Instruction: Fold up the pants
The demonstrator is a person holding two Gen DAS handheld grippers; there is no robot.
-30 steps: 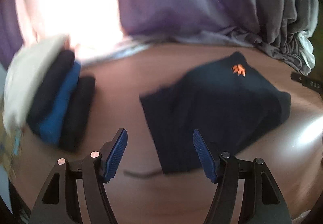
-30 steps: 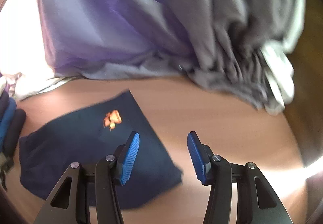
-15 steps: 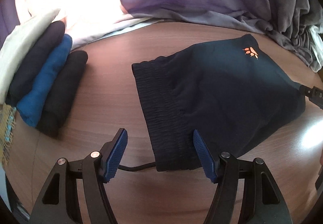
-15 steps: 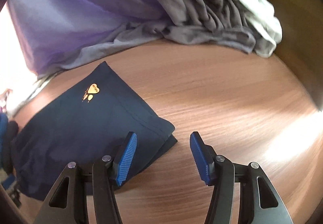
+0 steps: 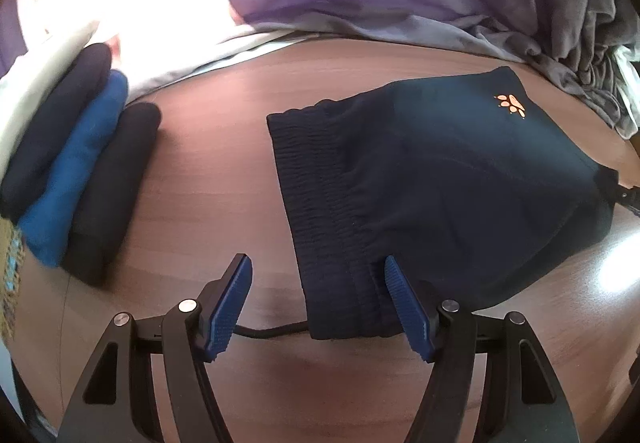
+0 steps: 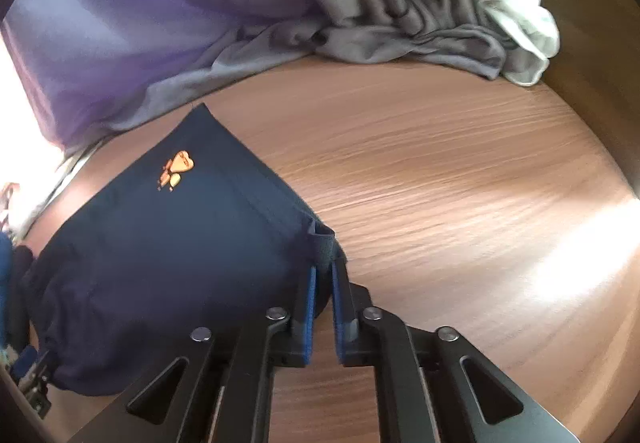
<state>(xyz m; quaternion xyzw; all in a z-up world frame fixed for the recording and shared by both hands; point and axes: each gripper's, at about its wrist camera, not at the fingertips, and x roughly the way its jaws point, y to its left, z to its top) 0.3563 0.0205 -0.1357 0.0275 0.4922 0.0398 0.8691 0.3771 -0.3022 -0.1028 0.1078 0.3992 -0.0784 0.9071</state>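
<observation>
The folded navy pants (image 5: 436,187) with an orange paw logo lie on the wooden table (image 5: 208,171). Their ribbed waistband faces my left gripper (image 5: 318,283), which is open with the waistband's near corner between its blue pads; a dark drawstring trails out below. In the right wrist view the pants (image 6: 160,255) lie at the left. My right gripper (image 6: 323,275) is shut on the pants' near right corner, where a folded edge sticks up between the pads. Its tip also shows at the far right of the left wrist view (image 5: 630,199).
A row of folded clothes (image 5: 76,171), cream, dark, blue and black, lies at the left of the table. A pile of purple and grey fabric (image 6: 240,11) with a white piece (image 6: 516,15) runs along the back. Bare wood (image 6: 460,183) lies right of the pants.
My right gripper moved onto the pants' right corner and shut on it. My left gripper moved closer, so the waistband corner now sits between its open pads.
</observation>
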